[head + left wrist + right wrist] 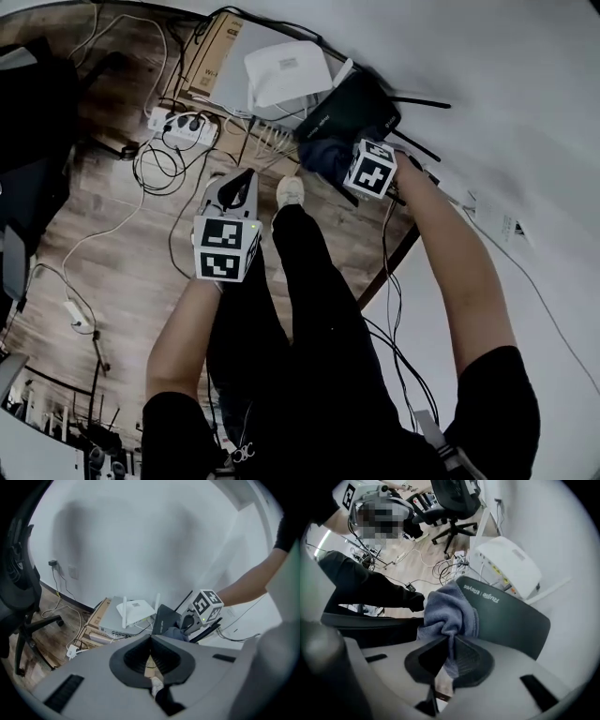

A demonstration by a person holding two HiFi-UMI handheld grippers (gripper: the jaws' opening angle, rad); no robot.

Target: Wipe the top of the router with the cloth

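Note:
The black router [352, 108] lies flat at the foot of the wall, its top face toward me. A blue-grey cloth [322, 155] rests on its near edge. My right gripper [339, 164] is shut on that cloth. In the right gripper view the cloth [450, 609] bunches out of the shut gripper [451, 641] and presses on the router's top [508, 616]. My left gripper [242, 178] hangs shut and empty over the floor, left of the router. From the left gripper view [151, 640] the black router [165, 618] and cloth [176, 632] lie ahead.
A white router [286, 70] sits on a box [211, 56] just behind the black one. A power strip [183, 127] and loose cables cover the wooden floor at left. An office chair [23, 597] stands at far left. My shoe [290, 192] is close to the router.

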